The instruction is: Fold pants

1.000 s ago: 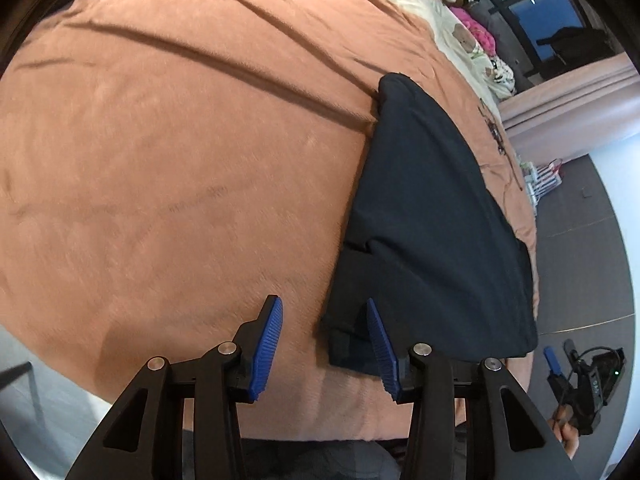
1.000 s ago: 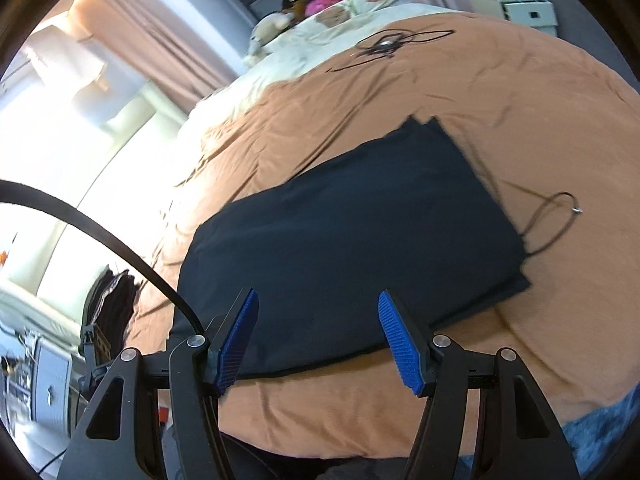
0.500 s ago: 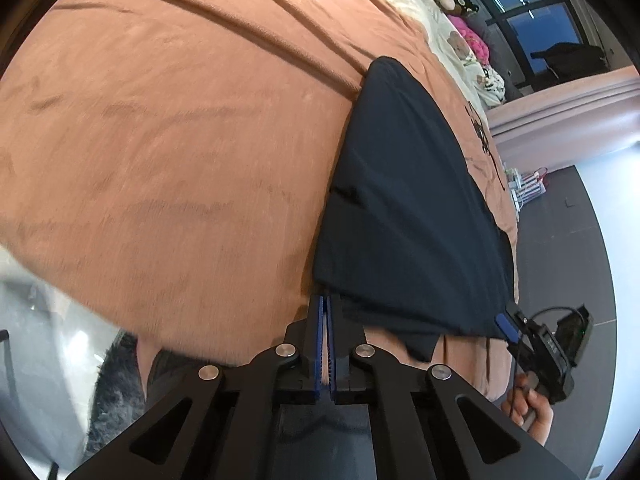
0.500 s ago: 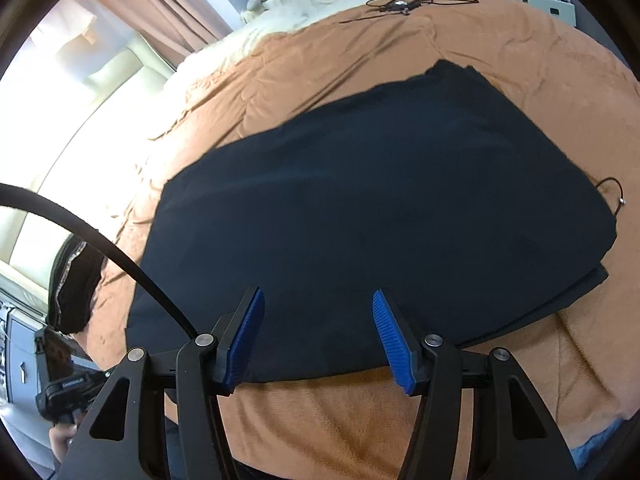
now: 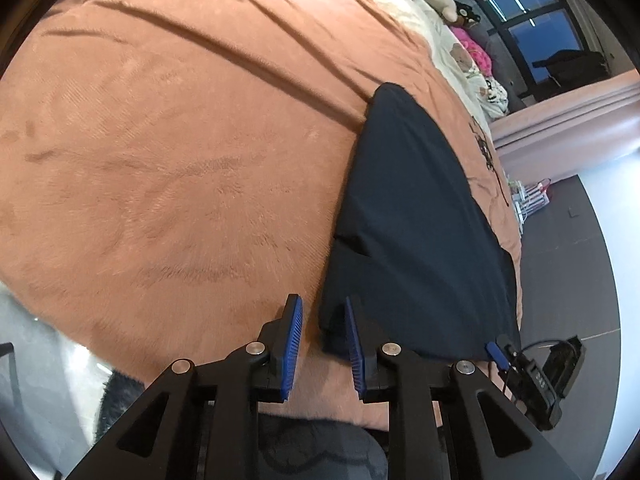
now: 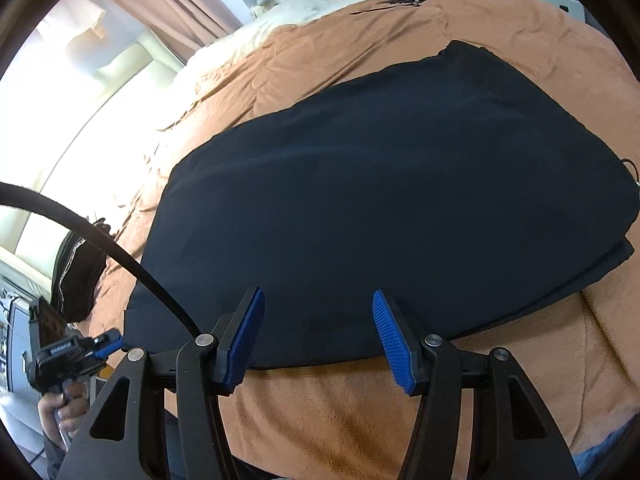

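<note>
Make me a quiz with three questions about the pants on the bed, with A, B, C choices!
1. Where do the pants lie?
A. on the floor
B. on the orange blanket
C. on a chair

2. What colour are the pants?
A. dark navy
B. red
C. white

3. How does the right gripper stand?
A. shut tight
B. squeezing a toy
C. open

Answers: 1 B, orange blanket shows all around them; 2 A, the cloth is very dark blue; 3 C, a wide gap shows between its blue fingers, with only the pants' near edge behind it.
</note>
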The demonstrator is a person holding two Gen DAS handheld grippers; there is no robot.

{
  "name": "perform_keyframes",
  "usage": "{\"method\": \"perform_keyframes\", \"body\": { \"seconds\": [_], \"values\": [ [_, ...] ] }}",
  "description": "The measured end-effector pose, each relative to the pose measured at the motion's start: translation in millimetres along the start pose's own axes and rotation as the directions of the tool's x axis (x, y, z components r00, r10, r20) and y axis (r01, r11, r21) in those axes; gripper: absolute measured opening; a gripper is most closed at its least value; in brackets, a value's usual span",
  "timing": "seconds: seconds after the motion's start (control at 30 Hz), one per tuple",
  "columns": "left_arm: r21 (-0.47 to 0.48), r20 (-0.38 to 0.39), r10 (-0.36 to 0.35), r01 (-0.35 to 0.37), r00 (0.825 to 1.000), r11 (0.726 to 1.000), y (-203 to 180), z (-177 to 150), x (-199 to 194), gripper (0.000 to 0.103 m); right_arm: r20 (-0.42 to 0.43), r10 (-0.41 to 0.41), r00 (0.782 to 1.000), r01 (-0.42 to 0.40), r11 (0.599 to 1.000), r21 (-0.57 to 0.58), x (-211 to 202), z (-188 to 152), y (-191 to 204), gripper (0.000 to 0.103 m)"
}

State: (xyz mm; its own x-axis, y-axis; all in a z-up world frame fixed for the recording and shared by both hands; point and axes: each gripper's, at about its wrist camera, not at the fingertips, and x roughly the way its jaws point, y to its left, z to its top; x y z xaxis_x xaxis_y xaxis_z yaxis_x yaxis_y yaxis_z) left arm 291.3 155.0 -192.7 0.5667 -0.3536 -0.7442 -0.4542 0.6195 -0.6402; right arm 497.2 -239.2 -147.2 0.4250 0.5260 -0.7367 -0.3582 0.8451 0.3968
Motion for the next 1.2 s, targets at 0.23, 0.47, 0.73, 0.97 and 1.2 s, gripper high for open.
{"method": "perform_keyframes", "body": {
  "seconds": [0.23,0.47,0.73,0.97,1.2],
  "values": [
    [0.016,0.006,-0.02,0.02,1.0,1.0,-1,-4,7,0.003,-0.044,-0.077,0.996,0.076,0.997,-0.016,12,0,1,0.055],
    [-0.031,-0.008,-0.044,0.044,0.999,0.999,7,-23,-5,0.001,-0.077,-0.142,0.987,0.138,0.989,-0.059,25,1,15,0.055],
    [-0.027,-0.015,-0.042,0.041,0.999,0.999,8,-23,-11,0.002,-0.063,-0.106,0.992,0.104,0.994,-0.035,23,-1,12,0.055],
    [-0.077,-0.018,-0.081,0.08,0.997,0.994,16,-12,-2,0.025,-0.044,-0.079,0.996,0.079,0.997,-0.015,19,-3,5,0.055],
    [-0.1,-0.037,-0.129,0.125,0.991,0.987,14,-6,13,0.027,-0.034,-0.063,0.997,0.063,0.998,-0.007,14,-4,-1,0.055]
  ]
}}
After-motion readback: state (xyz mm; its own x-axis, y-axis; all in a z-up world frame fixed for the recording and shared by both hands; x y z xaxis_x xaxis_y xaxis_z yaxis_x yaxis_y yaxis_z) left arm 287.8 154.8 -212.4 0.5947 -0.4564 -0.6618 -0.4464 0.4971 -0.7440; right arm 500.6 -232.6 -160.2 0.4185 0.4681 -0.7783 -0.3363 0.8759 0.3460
